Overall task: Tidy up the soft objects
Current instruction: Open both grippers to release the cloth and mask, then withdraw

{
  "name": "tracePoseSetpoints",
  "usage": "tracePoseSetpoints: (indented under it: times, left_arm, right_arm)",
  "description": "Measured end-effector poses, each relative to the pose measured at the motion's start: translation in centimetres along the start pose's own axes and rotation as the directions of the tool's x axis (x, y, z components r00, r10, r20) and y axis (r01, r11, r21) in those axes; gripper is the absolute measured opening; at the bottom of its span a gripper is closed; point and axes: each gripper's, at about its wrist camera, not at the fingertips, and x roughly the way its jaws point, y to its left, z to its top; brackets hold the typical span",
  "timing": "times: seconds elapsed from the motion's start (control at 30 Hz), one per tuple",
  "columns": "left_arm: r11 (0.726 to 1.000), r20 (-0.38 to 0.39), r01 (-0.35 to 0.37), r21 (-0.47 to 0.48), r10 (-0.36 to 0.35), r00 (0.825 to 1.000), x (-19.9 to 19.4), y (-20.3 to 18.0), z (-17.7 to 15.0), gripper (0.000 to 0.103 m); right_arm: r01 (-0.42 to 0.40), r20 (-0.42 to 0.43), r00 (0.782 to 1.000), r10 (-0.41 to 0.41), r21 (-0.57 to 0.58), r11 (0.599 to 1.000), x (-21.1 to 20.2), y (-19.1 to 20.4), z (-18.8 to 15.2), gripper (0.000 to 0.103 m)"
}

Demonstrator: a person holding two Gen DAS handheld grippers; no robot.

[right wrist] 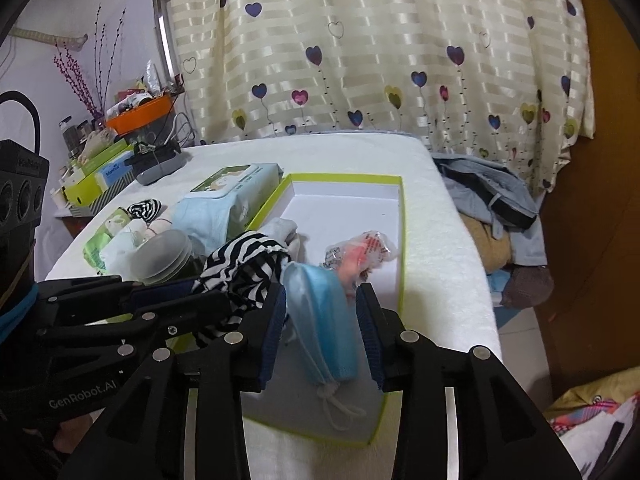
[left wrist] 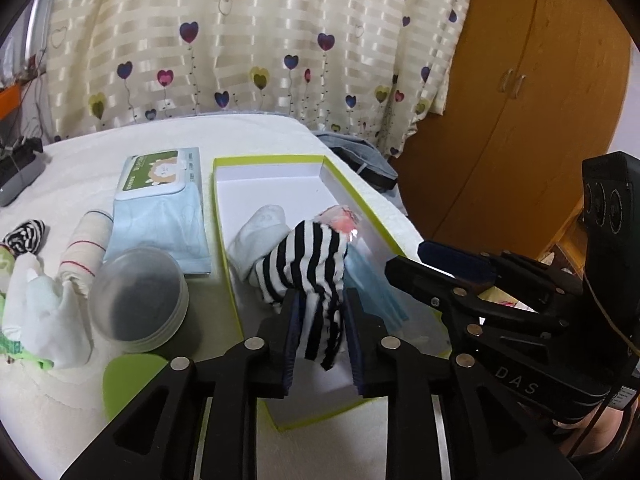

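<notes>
A white box with a lime-green rim (left wrist: 272, 159) lies open on the white-covered table. A black-and-white striped sock (left wrist: 308, 264) lies in it over a white sock (left wrist: 260, 232), beside a pink wrapped packet (left wrist: 340, 218). The striped sock's end hangs between the pads of my left gripper (left wrist: 322, 344), which stand slightly apart from it. A folded blue face mask (right wrist: 324, 320) lies at the box's near end between the pads of my right gripper (right wrist: 320, 332), with gaps on both sides. Left of the box lie a rolled beige sock (left wrist: 84, 248), a small striped sock ball (left wrist: 24, 236) and a white-green sock (left wrist: 40, 312).
A wipes pack (left wrist: 160, 172), a light blue cloth (left wrist: 160, 232) and a round translucent container (left wrist: 140, 296) sit left of the box. A green lid (left wrist: 128, 380) lies near the front edge. Clothes (right wrist: 492, 208) are piled off the table's right side, by a wooden wardrobe (left wrist: 500, 120).
</notes>
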Motion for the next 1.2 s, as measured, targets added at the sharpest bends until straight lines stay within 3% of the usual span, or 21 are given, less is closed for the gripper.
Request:
tracePoseSetpoints:
  times: [0.3,0.37,0.6,0.83,1.2]
  left_arm:
    - [1.000,0.028,0.014,0.020,-0.015,0.999,-2.4,-1.0,-1.0,0.023]
    - [1.000,0.036,0.013,0.022,-0.014,0.999,-2.9,-1.1,-1.1,0.023]
    - [1.000,0.068,-0.007,0.025,0.005,0.998,-5.1,-1.1,-1.9,0.023]
    - [0.999,0.098,-0.037,0.007,0.036,0.995,-7.4,0.0,-2.8,0.023]
    - [0.997,0.137,-0.075,-0.027,0.078,0.987,-10.0,2.8,-3.8,0.023]
  right_arm:
    - [0.053,0.011,0.999,-0.053,-0.002,0.999,-2.4,0.7,-1.0,0.041]
    - [0.056,0.019,0.998,-0.056,-0.002,0.998,-3.0,1.0,-1.2,0.045]
    - [0.055,0.043,0.998,-0.055,-0.006,0.998,-4.9,2.4,-1.7,0.046]
    - [0.050,0.063,0.997,-0.049,-0.020,0.999,-6.0,4.2,-2.2,0.053]
    - [0.037,0.060,0.998,-0.034,-0.049,0.998,-6.5,7.3,-2.3,0.054]
